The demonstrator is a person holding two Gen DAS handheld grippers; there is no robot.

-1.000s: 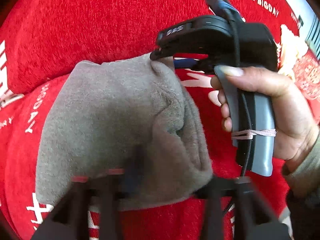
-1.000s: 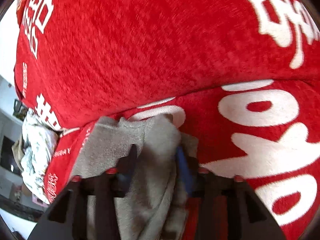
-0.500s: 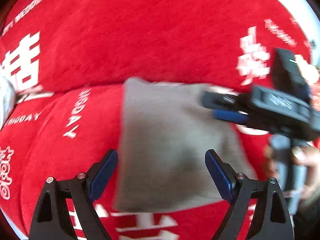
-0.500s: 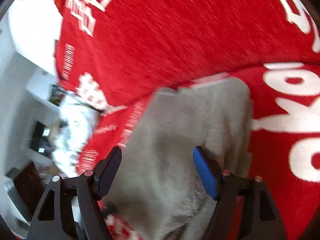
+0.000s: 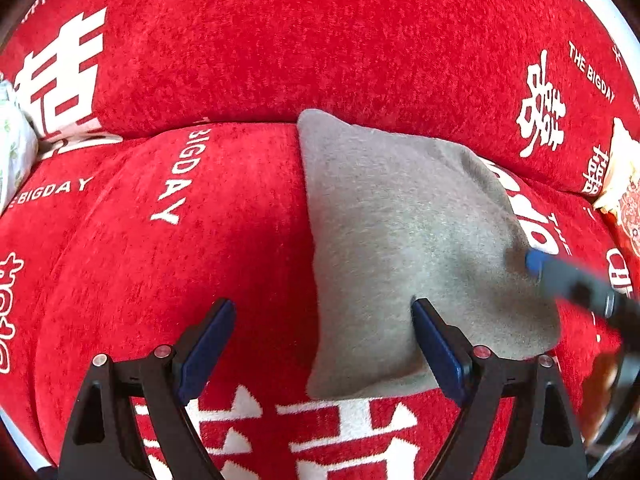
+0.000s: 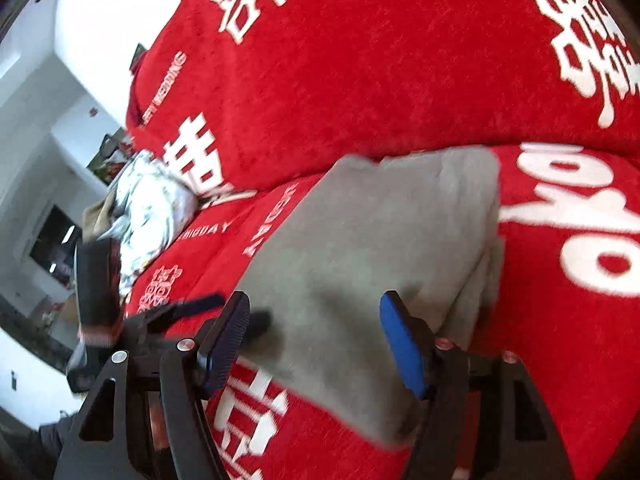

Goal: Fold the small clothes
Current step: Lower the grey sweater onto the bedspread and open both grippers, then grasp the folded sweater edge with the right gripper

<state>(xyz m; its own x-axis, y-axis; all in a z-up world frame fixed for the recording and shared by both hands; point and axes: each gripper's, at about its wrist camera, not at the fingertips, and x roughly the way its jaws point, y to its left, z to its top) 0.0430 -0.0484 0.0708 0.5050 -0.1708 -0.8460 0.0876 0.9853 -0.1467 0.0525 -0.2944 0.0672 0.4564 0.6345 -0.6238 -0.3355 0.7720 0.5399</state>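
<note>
A grey garment (image 5: 420, 240) lies folded into a flat rectangle on the red sofa seat (image 5: 180, 272), its far edge against the backrest. My left gripper (image 5: 322, 312) hovers open over the garment's near left edge; its right pad is above the cloth and its left pad above bare seat. In the right wrist view the garment (image 6: 360, 248) shows its stacked layers along the right side. My right gripper (image 6: 316, 304) hangs over its near part, jaws wide and closing slightly, pads pressing nothing. The right gripper's blue-tipped finger (image 5: 536, 262) shows blurred at the cloth's right edge.
The sofa cover is red with white lettering, and the backrest (image 5: 320, 40) rises just behind the garment. A white patterned bundle of cloth (image 6: 152, 208) lies at the sofa's left end. A cream and red cushion (image 5: 624, 184) sits at the right. The left gripper's handle (image 6: 98, 280) shows, blurred.
Both grippers have let go of the grey garment and drawn back from it, jaws opened wide. The garment now lies flat and folded. The left view has shifted leftwards.
</note>
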